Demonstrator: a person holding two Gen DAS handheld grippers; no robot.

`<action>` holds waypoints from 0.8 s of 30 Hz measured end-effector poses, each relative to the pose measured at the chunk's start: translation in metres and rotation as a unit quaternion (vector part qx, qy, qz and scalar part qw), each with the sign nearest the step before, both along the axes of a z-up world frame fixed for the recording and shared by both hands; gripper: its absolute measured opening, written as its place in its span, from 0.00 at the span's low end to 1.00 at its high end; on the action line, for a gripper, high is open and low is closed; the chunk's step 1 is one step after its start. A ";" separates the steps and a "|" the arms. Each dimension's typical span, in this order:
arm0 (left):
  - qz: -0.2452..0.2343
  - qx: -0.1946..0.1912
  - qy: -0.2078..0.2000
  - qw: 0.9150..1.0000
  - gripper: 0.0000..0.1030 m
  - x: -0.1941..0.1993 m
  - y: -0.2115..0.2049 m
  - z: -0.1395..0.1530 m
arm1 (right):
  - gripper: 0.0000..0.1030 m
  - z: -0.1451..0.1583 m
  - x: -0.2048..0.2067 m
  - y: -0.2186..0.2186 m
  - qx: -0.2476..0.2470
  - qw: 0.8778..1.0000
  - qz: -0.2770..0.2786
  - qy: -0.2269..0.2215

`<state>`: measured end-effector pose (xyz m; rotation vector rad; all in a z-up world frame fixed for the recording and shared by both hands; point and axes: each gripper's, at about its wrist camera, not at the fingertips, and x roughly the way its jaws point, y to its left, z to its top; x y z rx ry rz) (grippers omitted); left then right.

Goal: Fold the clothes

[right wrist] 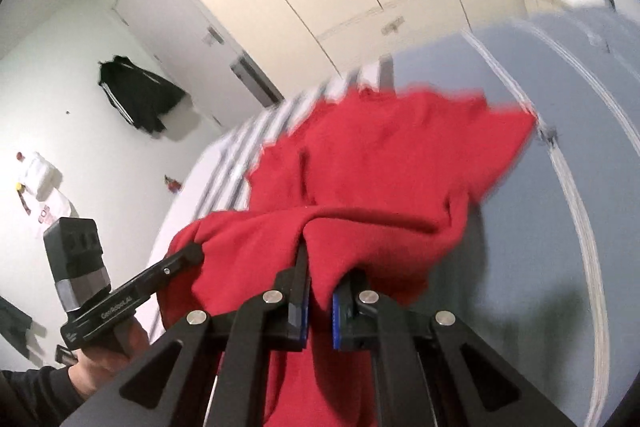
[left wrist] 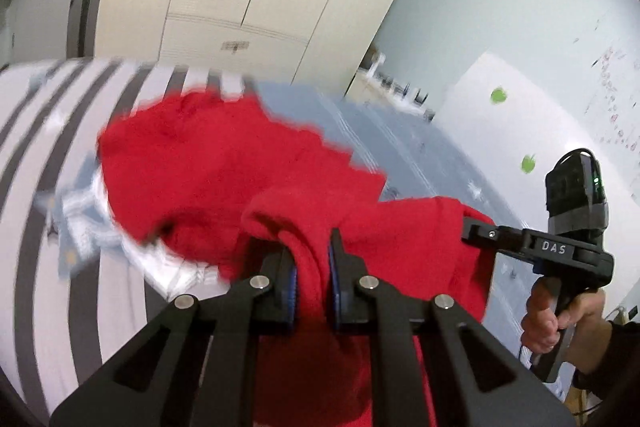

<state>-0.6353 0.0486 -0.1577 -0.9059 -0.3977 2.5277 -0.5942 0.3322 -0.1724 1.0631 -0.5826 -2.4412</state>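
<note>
**Red garment held up by both tongs over the bed, fold not settled**

We have the left tongs (left wrist: 311, 269) pinching a bunch of the red garment (left wrist: 224, 167), and the right tongs (right wrist: 320, 291) pinching another bunch of the same cloth. Between the two grips the near edge hangs taut and lifted, while the far part trails down onto the bed (left wrist: 48, 227), partly over its striped cover and partly over the grey-blue one.

We judge the fold to be somewhere midway: the cloth is gathered and raised, not lying flat or squared. Whether we are spreading it out or carrying an edge over to double it, the scene fits both.

Much is blurred by motion, so we cannot tell sleeves, collar or hem apart, nor what kind of garment it is. The cloth below the tongs is cut off. A pale, light-blue patch (left wrist: 80, 227) shows beside the red cloth; we cannot make out what it is.
</note>
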 end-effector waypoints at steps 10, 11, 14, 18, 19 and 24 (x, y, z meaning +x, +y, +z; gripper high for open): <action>-0.022 0.025 0.052 0.998 0.10 0.016 -0.021 0.093 | 0.07 0.079 0.016 -0.002 -0.010 0.998 0.023 0.050; -0.025 0.021 0.041 0.999 0.10 0.023 -0.021 0.085 | 0.07 0.077 0.021 -0.004 -0.009 0.999 0.026 0.047; -0.023 0.003 -0.006 1.000 0.10 0.037 -0.018 0.042 | 0.07 0.072 0.037 -0.010 -0.007 0.999 0.037 0.036; -0.001 -0.006 -0.072 0.997 0.10 0.034 -0.016 -0.024 | 0.07 0.001 0.034 -0.026 0.032 0.998 0.038 -0.024; 0.005 -0.005 -0.083 0.996 0.10 0.034 -0.015 -0.037 | 0.07 -0.015 0.033 -0.029 0.037 0.998 0.037 -0.041; 0.015 -0.007 -0.118 0.993 0.10 0.057 -0.020 -0.068 | 0.07 -0.049 0.042 -0.037 0.034 0.996 0.042 -0.075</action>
